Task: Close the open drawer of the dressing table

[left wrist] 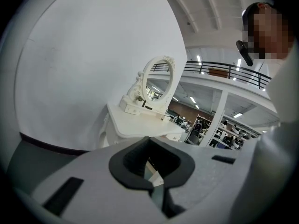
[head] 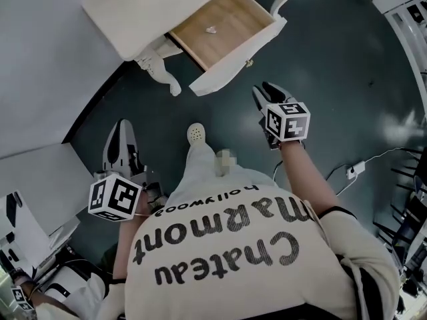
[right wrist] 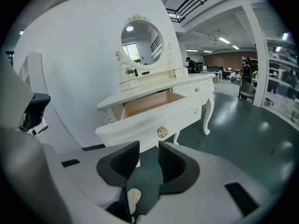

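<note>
Right tool [right wrist: 148, 155] hangs open and empty, short of the drawer [right wrist: 154, 122], which juts out from the front edge of the desk [right wrist: 140, 94]. Left tool [left wrist: 149, 160] is closed on nothing. I reckon a push off-centre, away from the knob [right wrist: 162, 132], could skew the drawer and jam it.

The dark green floor [head: 333, 79] carries the white desk [head: 147, 11], with an oval mirror [right wrist: 140, 41] on top. A white adapter [head: 355, 170] with its cable lies well apart.
</note>
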Available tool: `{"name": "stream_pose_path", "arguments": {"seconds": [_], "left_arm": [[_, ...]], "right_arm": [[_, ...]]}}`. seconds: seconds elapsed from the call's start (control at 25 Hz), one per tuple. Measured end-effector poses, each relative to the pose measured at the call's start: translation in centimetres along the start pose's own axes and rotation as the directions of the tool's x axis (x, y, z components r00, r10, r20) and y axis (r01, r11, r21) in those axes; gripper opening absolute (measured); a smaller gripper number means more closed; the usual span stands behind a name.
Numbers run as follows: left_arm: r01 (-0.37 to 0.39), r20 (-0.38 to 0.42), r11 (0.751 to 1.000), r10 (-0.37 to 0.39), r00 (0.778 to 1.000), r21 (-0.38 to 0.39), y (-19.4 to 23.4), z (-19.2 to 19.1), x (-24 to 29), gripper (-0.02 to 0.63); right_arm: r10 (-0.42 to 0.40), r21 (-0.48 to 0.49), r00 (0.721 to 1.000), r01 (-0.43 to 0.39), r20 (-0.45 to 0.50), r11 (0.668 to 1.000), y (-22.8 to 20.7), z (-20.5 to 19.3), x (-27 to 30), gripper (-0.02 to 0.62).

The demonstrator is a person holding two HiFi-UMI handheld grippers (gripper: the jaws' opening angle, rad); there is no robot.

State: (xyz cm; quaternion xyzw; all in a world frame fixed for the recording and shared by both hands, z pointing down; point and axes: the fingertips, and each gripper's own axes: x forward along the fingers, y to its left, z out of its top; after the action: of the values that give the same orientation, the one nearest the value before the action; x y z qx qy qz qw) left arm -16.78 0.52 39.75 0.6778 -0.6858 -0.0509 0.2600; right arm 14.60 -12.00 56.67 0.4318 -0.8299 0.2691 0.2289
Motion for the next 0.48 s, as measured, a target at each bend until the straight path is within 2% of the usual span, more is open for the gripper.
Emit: {"name": "stream_pose_path", "arguments": {"seconds": [0.48], "left_arm": [[-0.030,-0.006,0.999,0.030,1.000,-0.012,1.3,0.0,0.5,0.008]], "right_arm": [[-0.022,-0.122,0.998,0.014,-0.065,0.992,-2.2,1.5,4.0,0.147]]}}
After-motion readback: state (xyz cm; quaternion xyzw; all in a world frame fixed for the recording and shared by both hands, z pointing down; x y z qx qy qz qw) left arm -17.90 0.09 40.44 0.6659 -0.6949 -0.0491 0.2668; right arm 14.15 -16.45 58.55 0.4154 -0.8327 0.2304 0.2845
